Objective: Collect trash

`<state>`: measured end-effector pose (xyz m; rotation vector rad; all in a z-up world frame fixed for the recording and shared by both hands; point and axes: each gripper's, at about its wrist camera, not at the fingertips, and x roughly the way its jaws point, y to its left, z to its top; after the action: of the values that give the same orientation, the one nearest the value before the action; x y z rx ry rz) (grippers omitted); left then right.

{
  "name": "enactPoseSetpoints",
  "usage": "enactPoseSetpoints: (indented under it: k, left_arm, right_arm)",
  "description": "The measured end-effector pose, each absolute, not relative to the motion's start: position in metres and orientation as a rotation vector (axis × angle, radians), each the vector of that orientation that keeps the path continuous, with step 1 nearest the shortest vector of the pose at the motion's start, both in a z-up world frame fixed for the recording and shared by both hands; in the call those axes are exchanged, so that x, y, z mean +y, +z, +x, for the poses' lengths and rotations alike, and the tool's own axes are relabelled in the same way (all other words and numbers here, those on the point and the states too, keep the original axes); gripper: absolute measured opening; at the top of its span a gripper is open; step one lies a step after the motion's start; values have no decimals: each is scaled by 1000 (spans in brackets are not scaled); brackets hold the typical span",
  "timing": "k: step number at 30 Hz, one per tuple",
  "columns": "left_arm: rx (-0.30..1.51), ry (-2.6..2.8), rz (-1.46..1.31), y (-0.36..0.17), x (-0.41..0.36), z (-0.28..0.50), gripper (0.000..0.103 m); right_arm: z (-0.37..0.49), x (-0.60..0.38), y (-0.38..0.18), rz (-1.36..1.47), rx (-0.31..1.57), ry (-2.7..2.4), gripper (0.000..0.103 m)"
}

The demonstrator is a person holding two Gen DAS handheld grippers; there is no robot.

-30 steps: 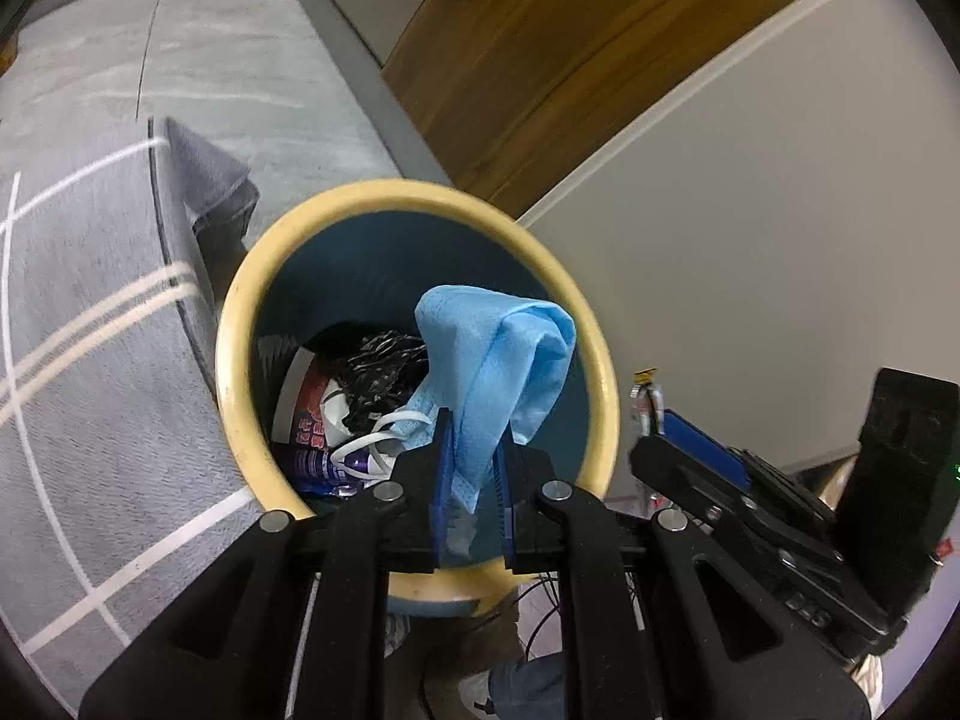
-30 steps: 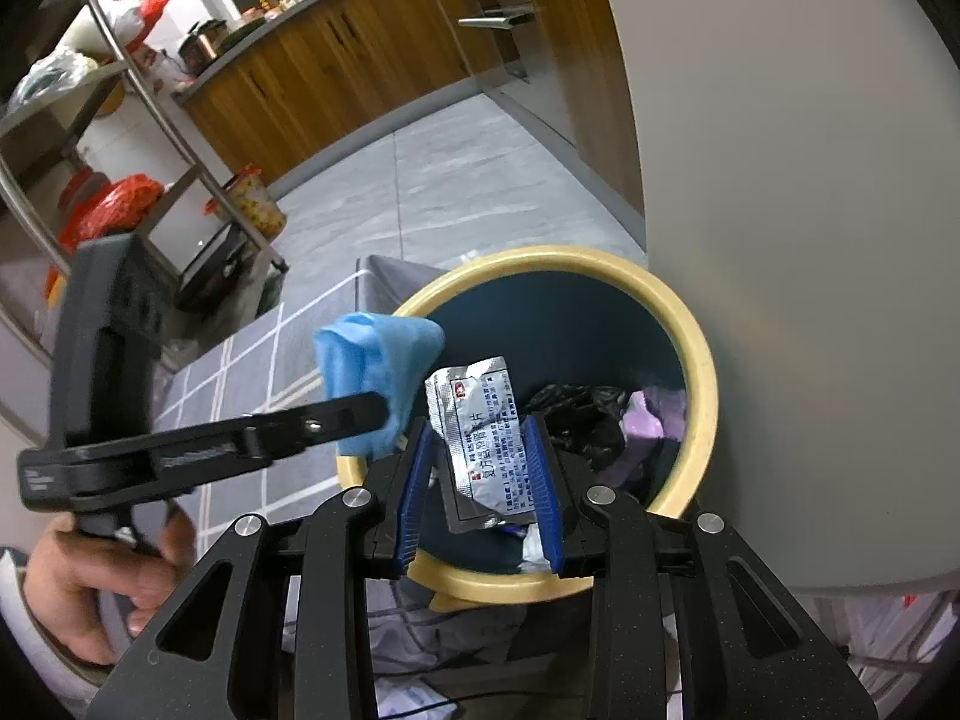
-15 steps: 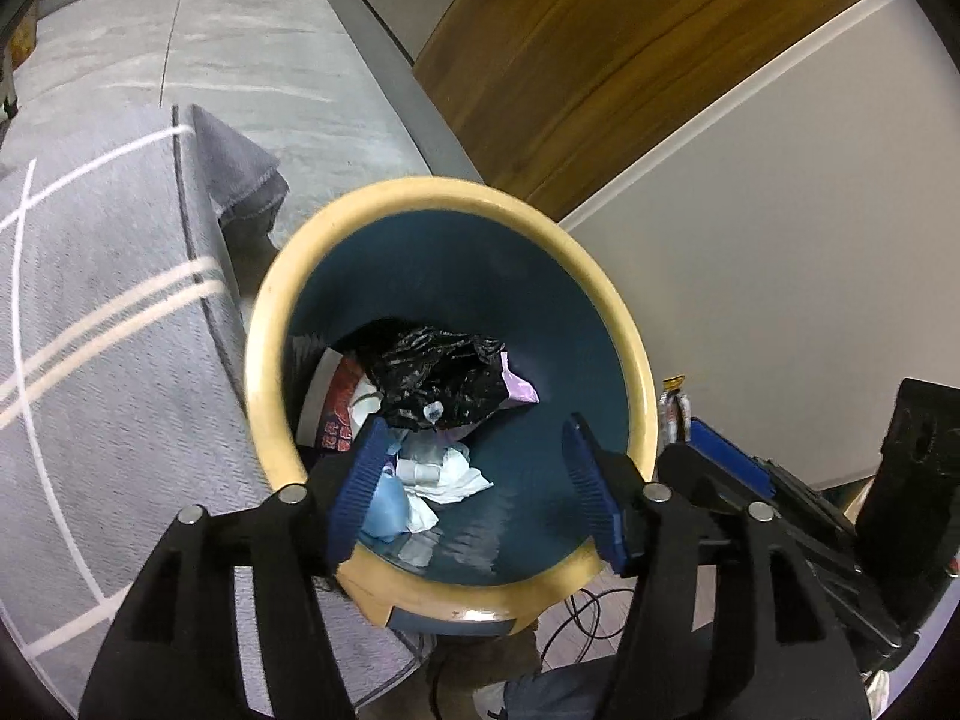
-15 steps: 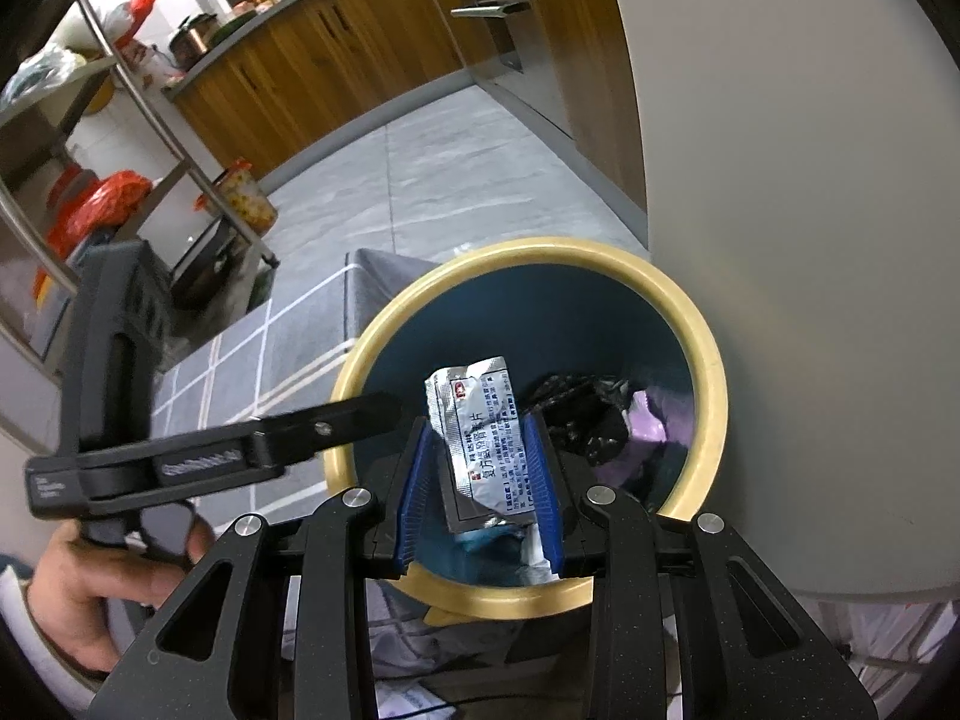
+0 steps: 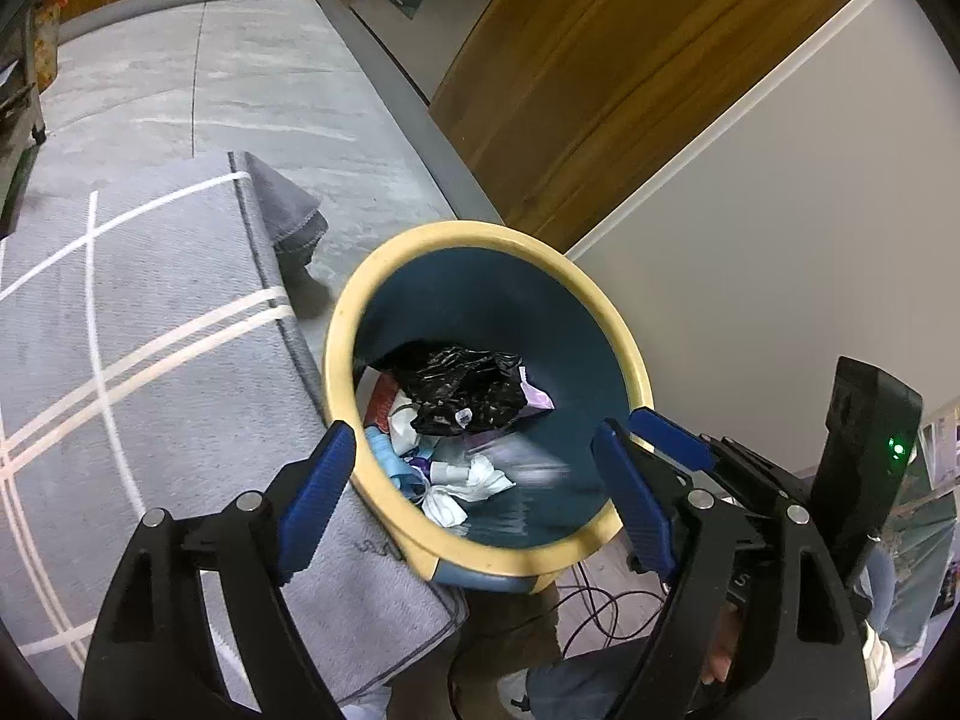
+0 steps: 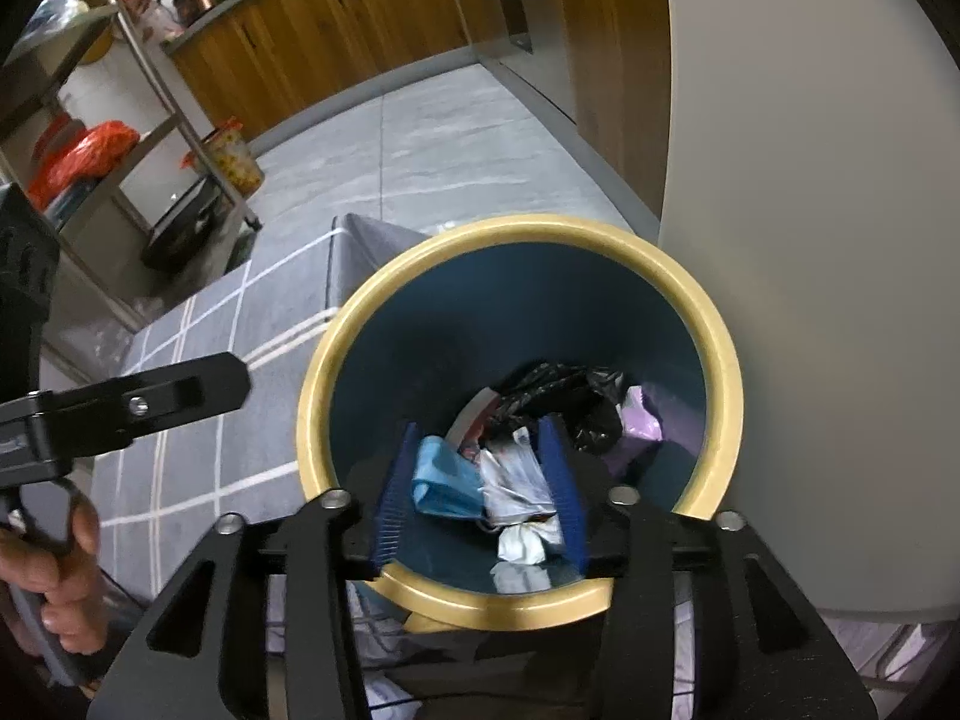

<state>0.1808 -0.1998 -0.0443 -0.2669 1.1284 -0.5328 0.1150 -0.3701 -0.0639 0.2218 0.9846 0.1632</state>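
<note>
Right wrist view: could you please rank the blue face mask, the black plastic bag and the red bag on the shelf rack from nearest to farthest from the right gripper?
1. Blue face mask: in the bin, seen between the open jaws of the right gripper.
2. Black plastic bag: deeper in the bin, toward its far side.
3. Red bag: on the shelf rack, far left.

Black grippers (image 5: 474, 498); ribbed blue pads (image 6: 393, 495)
</note>
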Motion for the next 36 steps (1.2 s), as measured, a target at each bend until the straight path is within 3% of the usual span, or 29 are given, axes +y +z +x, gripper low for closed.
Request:
enactPoseSetpoints:
  k: [13, 22, 36]
  left_arm:
    - [1061, -502, -212, -14, -193, 151, 91]
    - [979, -466, -88, 10, -197, 111, 92]
    - [889, -396, -7, 29, -186, 59, 97]
  right_arm:
    - [77, -375, -33, 200, 902, 154, 74]
    - [34, -382, -12, 180, 812, 101, 87]
    - [-21, -385, 11, 147, 681, 38, 94]
